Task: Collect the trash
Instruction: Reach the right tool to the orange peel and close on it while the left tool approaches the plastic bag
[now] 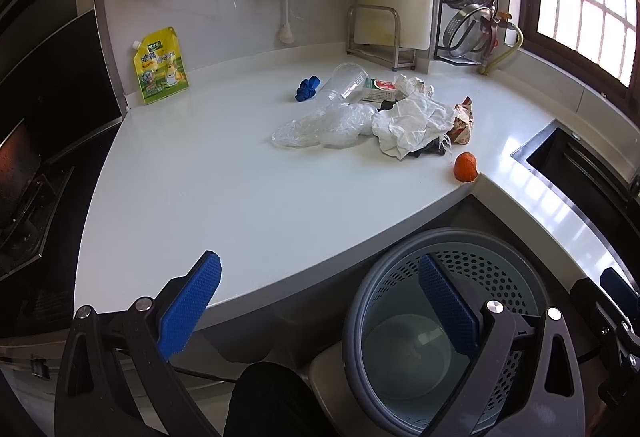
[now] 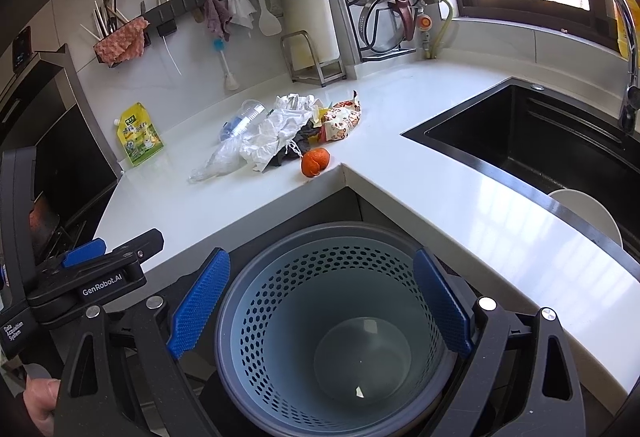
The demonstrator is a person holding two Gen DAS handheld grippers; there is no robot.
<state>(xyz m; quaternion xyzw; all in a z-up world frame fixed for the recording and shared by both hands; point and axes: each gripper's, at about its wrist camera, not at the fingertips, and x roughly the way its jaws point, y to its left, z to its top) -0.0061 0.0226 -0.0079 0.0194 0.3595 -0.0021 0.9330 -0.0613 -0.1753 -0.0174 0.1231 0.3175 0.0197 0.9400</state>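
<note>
White L-shaped counter (image 2: 460, 197), one trash heap near its inner corner: one clear plastic cup (image 1: 344, 83), one crumpled white paper (image 1: 412, 125), one clear plastic bag (image 1: 320, 125), one orange peel (image 2: 316, 162), one yellow pouch (image 1: 161, 66) apart at left, black sink (image 2: 540, 141) at right, one perforated grey-blue bin (image 2: 332, 325) below the corner, left gripper (image 1: 320, 313) and right gripper (image 2: 320, 313) both spread wide, empty, above the bin.

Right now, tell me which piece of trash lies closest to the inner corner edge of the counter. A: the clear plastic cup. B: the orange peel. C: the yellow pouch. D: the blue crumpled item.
B: the orange peel sits right at the counter's inner corner, nearer the edge than anything else in the pile.
</note>
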